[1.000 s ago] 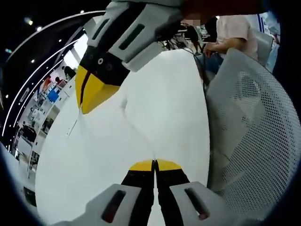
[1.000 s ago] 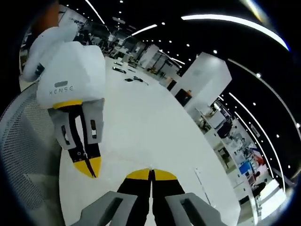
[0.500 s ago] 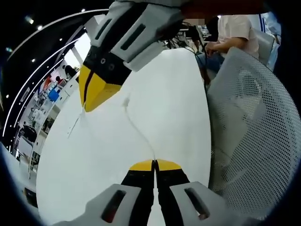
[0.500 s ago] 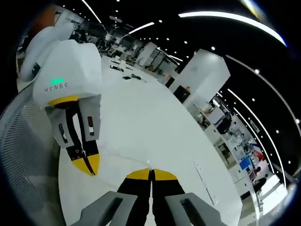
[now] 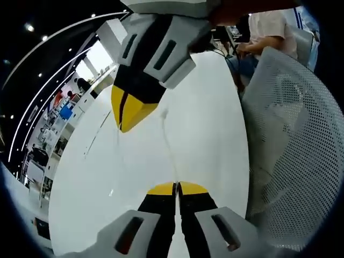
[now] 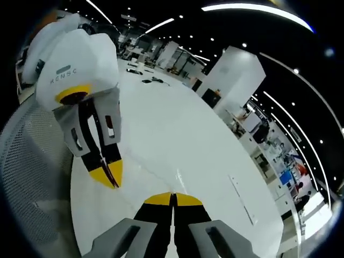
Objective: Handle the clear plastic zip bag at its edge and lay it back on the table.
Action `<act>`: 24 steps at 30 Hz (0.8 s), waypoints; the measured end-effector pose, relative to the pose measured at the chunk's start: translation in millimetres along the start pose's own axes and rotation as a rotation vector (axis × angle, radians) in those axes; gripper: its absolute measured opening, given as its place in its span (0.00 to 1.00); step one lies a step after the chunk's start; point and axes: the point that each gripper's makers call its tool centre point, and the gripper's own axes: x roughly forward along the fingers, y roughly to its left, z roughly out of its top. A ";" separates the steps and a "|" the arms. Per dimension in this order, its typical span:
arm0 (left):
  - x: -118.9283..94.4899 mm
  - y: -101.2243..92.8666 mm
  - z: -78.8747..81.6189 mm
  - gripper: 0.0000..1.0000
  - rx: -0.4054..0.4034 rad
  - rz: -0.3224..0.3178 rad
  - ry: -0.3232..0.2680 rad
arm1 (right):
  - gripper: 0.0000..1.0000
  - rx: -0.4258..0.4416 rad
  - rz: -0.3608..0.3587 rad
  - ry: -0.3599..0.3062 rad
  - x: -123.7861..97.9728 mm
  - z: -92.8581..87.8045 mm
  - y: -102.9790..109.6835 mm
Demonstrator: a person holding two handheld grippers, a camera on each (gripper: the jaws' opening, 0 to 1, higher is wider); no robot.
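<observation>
The clear plastic zip bag (image 5: 167, 144) hangs as a thin, nearly see-through film above the white table (image 5: 215, 102). Its edge runs as a pale line between the two grippers. My left gripper (image 5: 176, 186) is shut on one end of that edge. My right gripper (image 5: 128, 112), reaching in from the top of the left gripper view, is shut on the other end. In the right gripper view, the right gripper (image 6: 173, 195) pinches the bag (image 6: 153, 173). There the left gripper (image 6: 109, 175) holds it from the left above the table (image 6: 177, 123).
A white mesh chair (image 5: 290, 145) stands close beside the table and also appears in the right gripper view (image 6: 32, 166). A person in a pale shirt (image 5: 269, 24) sits at the table's far end. Small dark items (image 6: 150, 80) and a thin strip (image 6: 242, 200) lie on the table.
The right gripper has come closer to the left one and towards the middle of the left gripper view. The bag's edge between them now runs straighter. Both stay shut.
</observation>
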 end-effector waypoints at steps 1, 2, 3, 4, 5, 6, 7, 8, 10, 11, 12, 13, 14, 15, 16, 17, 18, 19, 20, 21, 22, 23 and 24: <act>-0.6 -0.5 0.9 0.00 -0.015 -0.002 -0.004 | 0.00 0.009 0.005 0.004 0.9 -1.6 1.5; -0.9 -0.3 1.4 0.00 -0.028 -0.003 -0.008 | 0.00 0.008 0.004 0.004 1.5 -2.2 2.1; -1.4 0.3 1.6 0.00 -0.036 -0.002 -0.012 | 0.00 0.008 0.002 0.005 1.5 -2.6 2.5; -1.5 0.3 1.6 0.00 -0.037 -0.002 -0.012 | 0.00 0.011 0.003 0.006 1.8 -2.7 3.1; -1.4 1.1 0.7 0.00 -0.036 0.000 -0.012 | 0.00 0.014 0.005 0.009 2.5 -3.1 4.5; -1.5 1.4 0.4 0.00 -0.035 0.000 -0.012 | 0.00 0.013 0.006 0.009 2.8 -3.1 5.0; -1.4 2.0 -0.3 0.00 -0.036 0.001 -0.015 | 0.00 0.010 0.010 0.012 4.5 -4.7 6.8; -1.8 2.1 -0.2 0.00 -0.040 0.002 -0.016 | 0.00 0.009 0.013 0.016 6.0 -6.2 7.8; -2.8 2.8 -0.1 0.00 -0.051 0.006 -0.023 | 0.00 0.008 0.020 0.023 5.8 -8.0 9.8; -3.2 3.5 -0.5 0.00 -0.060 0.009 -0.026 | 0.00 0.008 0.023 0.028 7.0 -9.9 10.8; -3.9 4.2 -0.1 0.01 -0.067 0.015 -0.031 | 0.00 0.008 0.023 0.031 8.1 -11.5 11.3; -4.7 5.1 0.3 0.01 -0.072 0.021 -0.037 | 0.00 0.011 0.023 0.036 9.0 -13.0 11.9; -5.8 6.6 0.6 0.02 -0.076 0.030 -0.043 | 0.00 0.016 0.026 0.038 10.3 -14.5 13.3; -7.1 8.4 0.7 0.02 -0.079 0.041 -0.048 | 0.00 0.018 0.028 0.039 11.5 -15.6 13.8; -7.7 9.2 0.7 0.03 -0.081 0.046 -0.051 | 0.00 0.018 0.028 0.042 13.7 -17.4 14.4; -8.6 9.8 0.4 0.03 -0.082 0.049 -0.052 | 0.00 0.018 0.028 0.047 13.4 -18.1 14.6; -9.8 9.9 0.8 0.03 -0.085 0.050 -0.054 | 0.00 0.017 0.031 0.049 12.8 -18.3 15.1; -11.2 9.7 1.3 0.04 -0.093 0.052 -0.056 | 0.00 0.016 0.030 0.050 12.2 -18.2 15.3; -13.2 9.6 2.0 0.04 -0.100 0.054 -0.061 | 0.00 0.015 0.027 0.054 12.3 -18.8 15.1; -14.4 10.0 2.5 0.04 -0.100 0.058 -0.066 | 0.00 0.017 0.027 0.055 11.5 -18.5 15.3; -15.1 11.4 1.6 0.05 -0.102 0.065 -0.067 | 0.00 0.020 0.029 0.055 10.9 -18.3 15.9; -15.5 12.9 0.8 0.05 -0.105 0.070 -0.069 | 0.00 0.020 0.029 0.056 11.5 -19.0 16.5; -15.9 14.8 -0.2 0.06 -0.113 0.074 -0.074 | 0.00 0.016 0.027 0.060 12.2 -20.2 16.8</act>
